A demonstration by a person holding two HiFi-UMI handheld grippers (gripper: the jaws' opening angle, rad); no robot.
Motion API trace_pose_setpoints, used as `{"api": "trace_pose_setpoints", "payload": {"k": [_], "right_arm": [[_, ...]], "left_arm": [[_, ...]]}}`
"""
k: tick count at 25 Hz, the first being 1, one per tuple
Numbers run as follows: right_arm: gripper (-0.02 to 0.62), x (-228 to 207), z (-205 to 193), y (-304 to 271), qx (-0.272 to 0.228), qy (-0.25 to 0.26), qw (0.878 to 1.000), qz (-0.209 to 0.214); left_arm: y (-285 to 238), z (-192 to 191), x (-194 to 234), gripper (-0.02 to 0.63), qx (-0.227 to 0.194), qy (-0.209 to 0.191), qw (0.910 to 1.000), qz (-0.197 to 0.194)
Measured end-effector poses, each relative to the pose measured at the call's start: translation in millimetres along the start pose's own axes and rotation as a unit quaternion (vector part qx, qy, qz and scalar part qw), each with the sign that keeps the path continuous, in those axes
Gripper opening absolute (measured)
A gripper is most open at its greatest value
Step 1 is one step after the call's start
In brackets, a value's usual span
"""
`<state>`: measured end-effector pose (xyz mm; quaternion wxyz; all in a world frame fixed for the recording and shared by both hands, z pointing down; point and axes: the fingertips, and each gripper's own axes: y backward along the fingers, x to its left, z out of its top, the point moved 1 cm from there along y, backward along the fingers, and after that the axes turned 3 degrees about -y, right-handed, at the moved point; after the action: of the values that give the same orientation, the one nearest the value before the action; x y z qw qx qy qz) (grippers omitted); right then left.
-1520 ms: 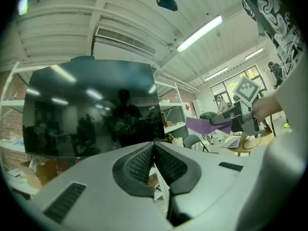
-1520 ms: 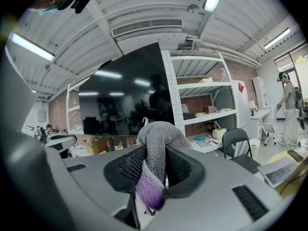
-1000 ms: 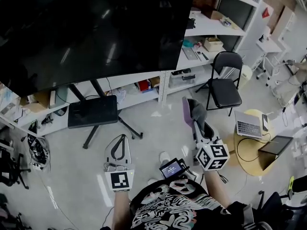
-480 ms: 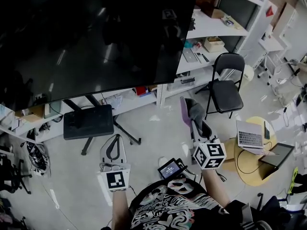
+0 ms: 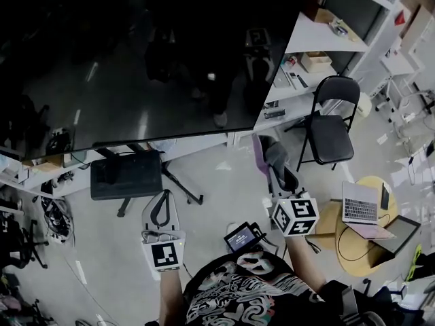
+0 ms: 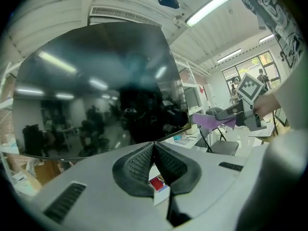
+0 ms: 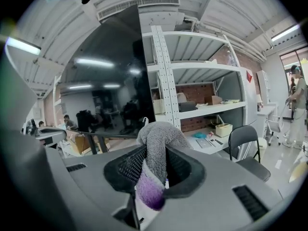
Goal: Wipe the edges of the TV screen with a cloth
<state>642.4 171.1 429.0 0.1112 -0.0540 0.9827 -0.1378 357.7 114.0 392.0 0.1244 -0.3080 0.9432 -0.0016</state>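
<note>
TV screen (image 5: 122,60): the biggest thing here, filling the upper left of your head view. Its long axis runs left to right and its dark glass faces you. The bottom edge slopes slightly across the frame. The top and left side are cut off, so only the lower right corner shows whole. Reflections cover the glass, and the edges are hard to pick out against it.

Shelving (image 5: 319,39): stands behind the screen's right side and is partly hidden by it.

Right gripper (image 5: 266,149): you hold it low, below that lower right corner and apart from the glass. Its jaws are clamped on the cloth (image 7: 159,134).

Left gripper (image 6: 154,146): its jaws are pressed together with nothing between them, tips aimed at the screen's bottom edge.

Cloth: a grey pile with a purple underside. It lies lengthwise along the jaws, and its folded end bulges past the tips toward the screen. How far it reaches back between the jaws is hidden.
</note>
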Motion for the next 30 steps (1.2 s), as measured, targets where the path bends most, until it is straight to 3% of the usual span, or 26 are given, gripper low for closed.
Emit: {"api": "trace_pose_setpoints", "payload": {"k": [8, 12, 25, 30], "right_arm": [[0.123, -8.9, 1.0, -34.5, 0.012, 0.000, 1.000, 0.015], [0.123, -13.1, 5.9, -45.6, 0.012, 0.000, 1.000, 0.024], [0.123, -1.7, 13.2, -83.2, 0.017, 0.011, 0.997, 0.072], [0.123, -1.8, 15.7, -94.3, 0.017, 0.015, 0.996, 0.083]], "left_arm": [[-20.5, -11.7, 1.0, 0.017, 0.035, -0.017, 0.9992, 0.005], [-27.8, -4.1, 1.7, 0.017, 0.021, -0.007, 0.9996, 0.017], [-38.8, -4.3, 10.5, 0.017, 0.028, -0.008, 0.9982, 0.052], [-42.9, -12.1, 11.3, 0.017, 0.060, -0.032, 0.9965, 0.049]]}}
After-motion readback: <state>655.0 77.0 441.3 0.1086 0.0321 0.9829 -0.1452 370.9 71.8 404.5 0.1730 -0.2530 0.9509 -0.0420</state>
